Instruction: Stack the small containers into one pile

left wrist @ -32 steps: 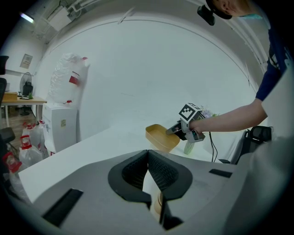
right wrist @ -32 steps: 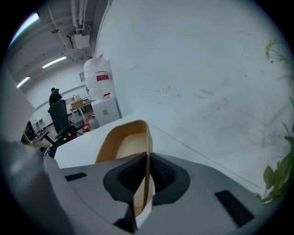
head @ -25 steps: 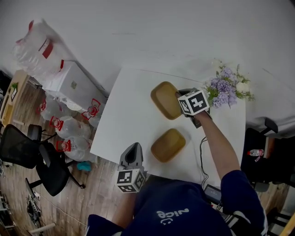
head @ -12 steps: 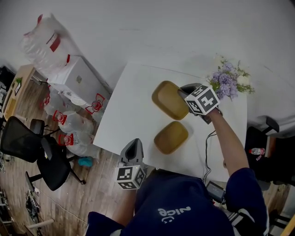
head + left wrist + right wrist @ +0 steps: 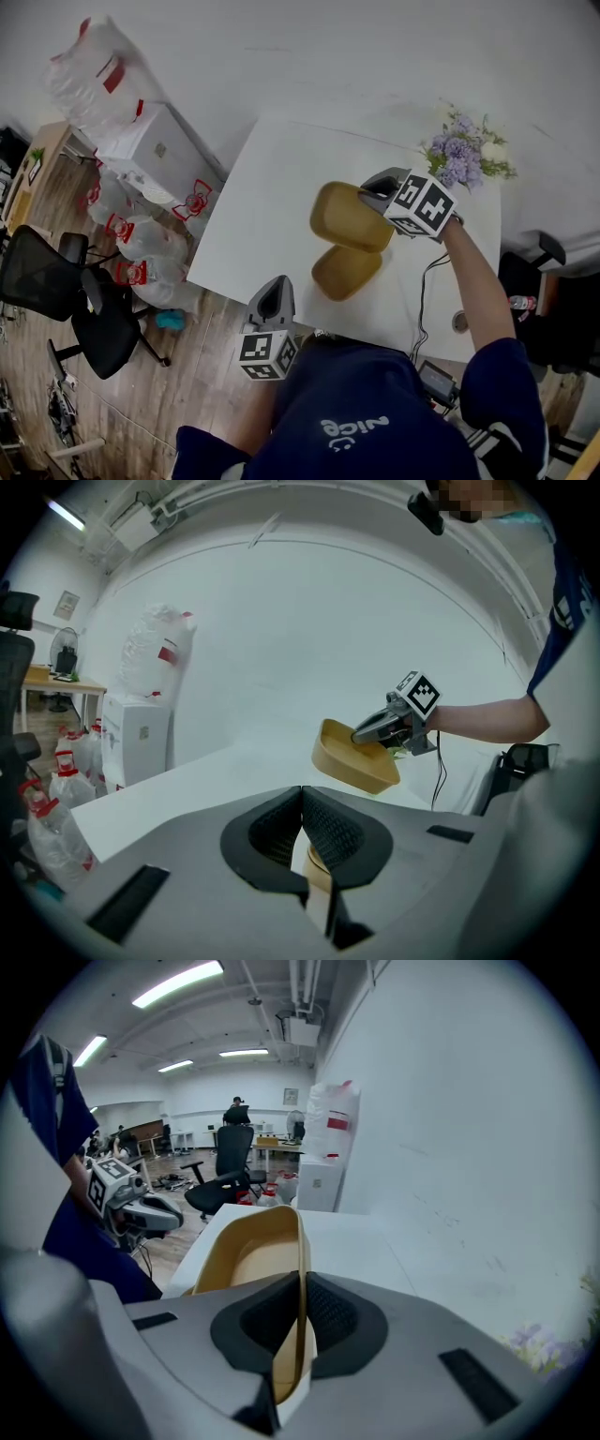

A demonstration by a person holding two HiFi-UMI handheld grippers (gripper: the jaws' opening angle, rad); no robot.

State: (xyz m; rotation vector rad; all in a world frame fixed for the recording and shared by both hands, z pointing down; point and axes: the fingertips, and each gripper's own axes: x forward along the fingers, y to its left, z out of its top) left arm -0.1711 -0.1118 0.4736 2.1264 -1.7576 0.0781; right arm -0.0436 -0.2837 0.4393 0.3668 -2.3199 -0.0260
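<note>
My right gripper (image 5: 379, 187) is shut on the rim of a tan container (image 5: 349, 217) and holds it tilted in the air, partly over a second tan container (image 5: 345, 272) that rests on the white table (image 5: 272, 187). In the right gripper view the held container (image 5: 246, 1249) has its wall clamped between the jaws of the right gripper (image 5: 302, 1283). My left gripper (image 5: 272, 294) hovers at the table's near edge, jaws together and empty. In the left gripper view the held container (image 5: 352, 757) hangs ahead, and the resting container (image 5: 319, 864) shows just behind the left gripper (image 5: 302, 797).
Purple flowers (image 5: 464, 155) stand at the table's far right corner. A black cable (image 5: 422, 291) runs along the right side. On the floor to the left are a white box (image 5: 155, 150), bagged bottles (image 5: 141, 253) and black chairs (image 5: 42, 286).
The right gripper has lifted the far container off the table, rolled it and carried it toward the near container. The left gripper has shifted slightly along the table's near edge.
</note>
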